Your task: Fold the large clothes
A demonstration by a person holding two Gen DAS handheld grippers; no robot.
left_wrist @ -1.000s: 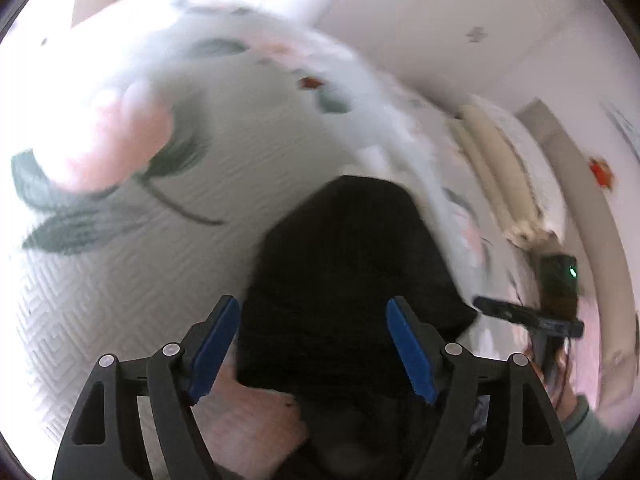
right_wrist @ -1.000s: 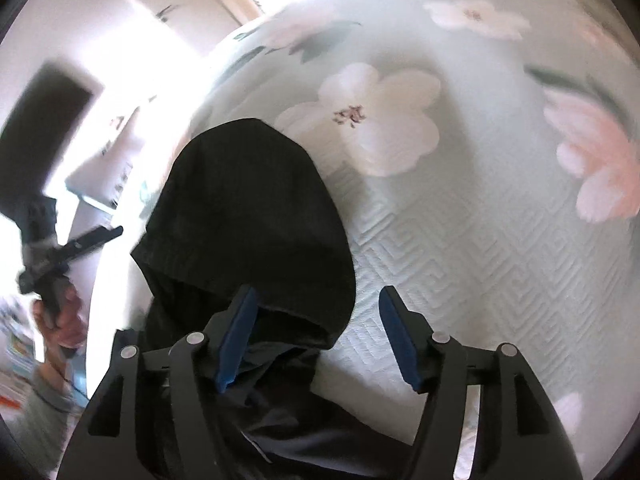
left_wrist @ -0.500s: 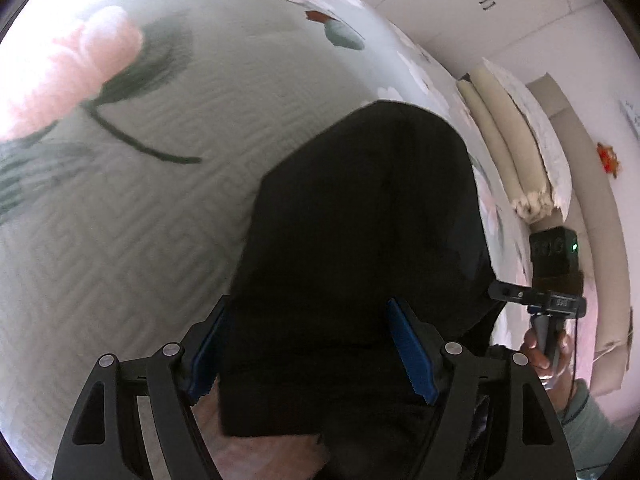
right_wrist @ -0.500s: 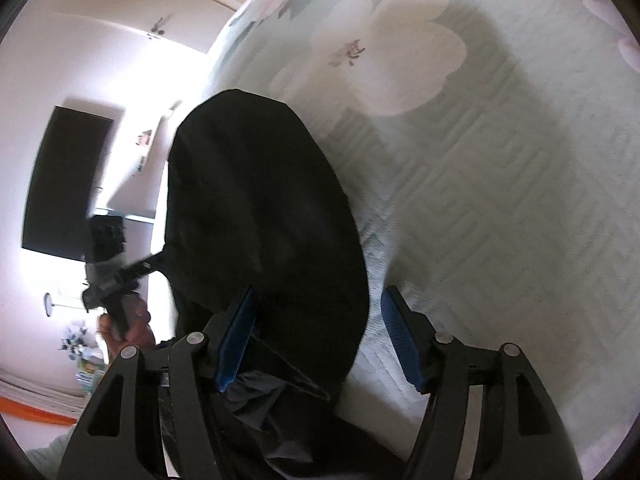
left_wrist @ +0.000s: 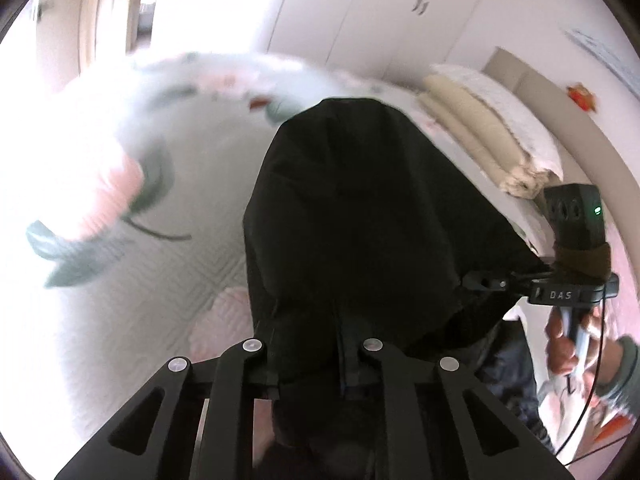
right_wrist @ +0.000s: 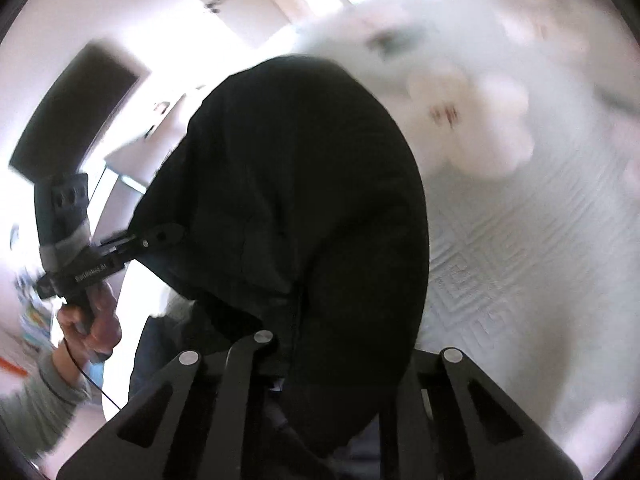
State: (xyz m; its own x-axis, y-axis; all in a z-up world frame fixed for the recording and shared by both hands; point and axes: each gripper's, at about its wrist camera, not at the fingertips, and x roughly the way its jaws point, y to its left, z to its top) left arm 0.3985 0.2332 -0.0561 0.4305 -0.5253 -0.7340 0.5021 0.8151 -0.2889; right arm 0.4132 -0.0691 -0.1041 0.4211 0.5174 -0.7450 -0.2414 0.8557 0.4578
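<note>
Black garment [left_wrist: 360,220] now sits clamped in both your left gripper [left_wrist: 310,364] and right gripper [right_wrist: 336,360], which stood open half a second ago, lifted off the floral bedspread [right_wrist: 520,260] at frame centre, ready for folding.

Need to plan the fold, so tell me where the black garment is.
The black fabric garment fills the centre of both wrist views, hanging between the left gripper and right gripper, above the floral quilted bedspread.

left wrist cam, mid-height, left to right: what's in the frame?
Floral bedspread → black garment → right gripper → hand gripping its handle.
</note>
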